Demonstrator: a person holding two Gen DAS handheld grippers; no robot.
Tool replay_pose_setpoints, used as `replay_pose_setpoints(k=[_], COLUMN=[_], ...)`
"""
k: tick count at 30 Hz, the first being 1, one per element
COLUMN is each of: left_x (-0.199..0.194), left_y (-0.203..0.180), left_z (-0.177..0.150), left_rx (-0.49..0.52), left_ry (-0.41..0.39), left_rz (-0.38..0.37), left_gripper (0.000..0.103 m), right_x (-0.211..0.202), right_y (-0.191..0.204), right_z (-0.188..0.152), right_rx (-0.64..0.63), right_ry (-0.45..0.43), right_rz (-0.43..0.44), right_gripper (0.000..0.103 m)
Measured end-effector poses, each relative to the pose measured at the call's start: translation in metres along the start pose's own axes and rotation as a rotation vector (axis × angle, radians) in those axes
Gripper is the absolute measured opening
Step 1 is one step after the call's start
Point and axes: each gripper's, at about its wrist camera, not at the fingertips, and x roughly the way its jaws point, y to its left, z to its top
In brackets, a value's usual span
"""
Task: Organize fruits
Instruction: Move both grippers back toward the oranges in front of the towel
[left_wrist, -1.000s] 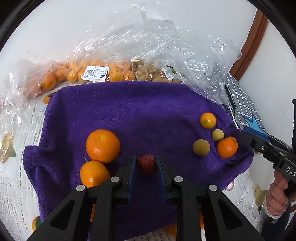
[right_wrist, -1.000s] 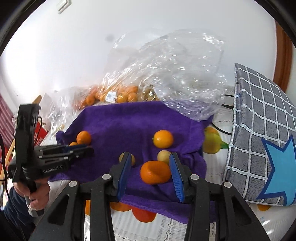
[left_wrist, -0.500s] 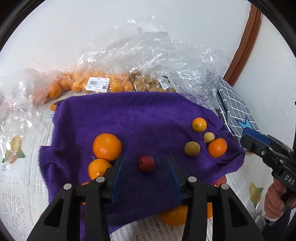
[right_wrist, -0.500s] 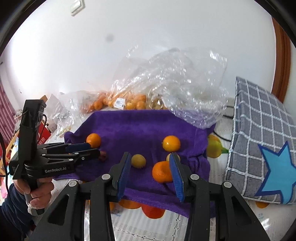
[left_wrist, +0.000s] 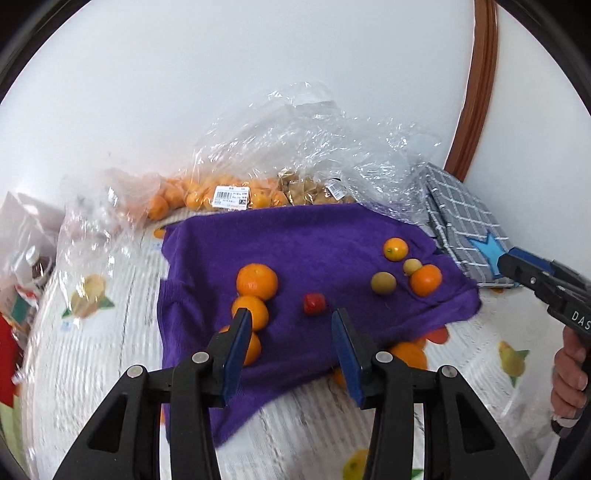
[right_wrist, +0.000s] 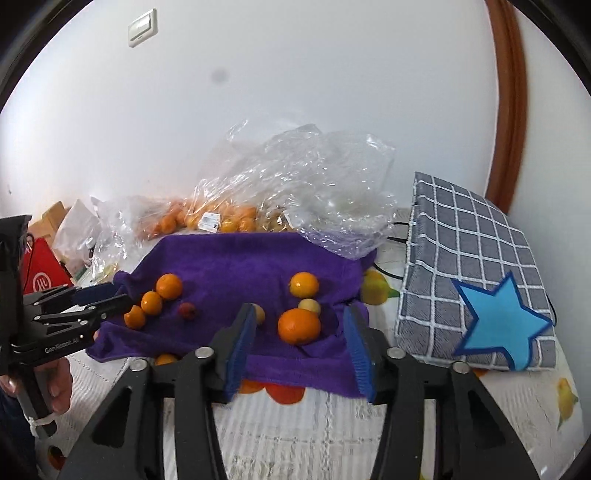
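Note:
A purple towel (left_wrist: 295, 251) lies on the table, also in the right wrist view (right_wrist: 229, 266). On it lies a small red fruit (left_wrist: 314, 303) (right_wrist: 188, 311). Left of it are oranges (left_wrist: 256, 281) in a row. At the right are an orange (left_wrist: 425, 280) (right_wrist: 299, 326), a small orange (left_wrist: 395, 249), and two yellow-green fruits (left_wrist: 383, 283). My left gripper (left_wrist: 291, 334) is open and empty, just behind the red fruit. My right gripper (right_wrist: 301, 334) is open and empty, above the towel's front edge near the orange.
Clear plastic bags (left_wrist: 295, 173) of oranges and brown fruit lie against the wall behind the towel. A grey checked cushion with a blue star (right_wrist: 476, 295) lies to the right. A red box and clutter (right_wrist: 40, 273) stand at the far left. The tablecloth (left_wrist: 103, 332) is fruit-printed.
My left gripper opened, let go of the red fruit on the towel, and pulled back and up. My right gripper also pulled back from the orange.

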Motion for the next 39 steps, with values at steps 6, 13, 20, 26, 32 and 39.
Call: replay_pose_setpoints(k=[6, 13, 20, 26, 32, 39], left_x=[-0.016, -0.032, -0.043, -0.049, -0.05, -0.047], left_y=[0.004, 0.001, -0.004, 0.005, 0.025, 0.029], left_z=[-0.02, -0.041, -0.053, -0.052, -0.053, -0.057], left_rx=[-0.036, -0.035, -0.054, -0.124, -0.231, -0.188], left_ry=[-0.003, -0.019, -0.016, -0.039, -0.045, -0.038], left_rz=[-0.001, -0.009, -0.047, 0.011, 0.075, 0.112], left_gripper=[0.043, 0.043, 0.043, 0.043, 0.056, 0.055], right_x=[-0.025, -0.031, -0.03, -0.027, -0.025, -0.016], right_y=[0.004, 0.014, 0.015, 0.022, 0.024, 0.023], right_z=[-0.01, -0.025, -0.037, -0.043, -0.049, -0.056], right_rx=[0.005, -0.031, -0.015, -0.042, -0.048, -0.024], right_ry=[-0.035, 0.023, 0.089, 0.14, 0.147, 0.16], right_rz=[0.037, 0.057, 0.037, -0.015, -0.023, 0.042], right_gripper=[0.057, 0.057, 0.057, 0.057, 0.07, 0.071])
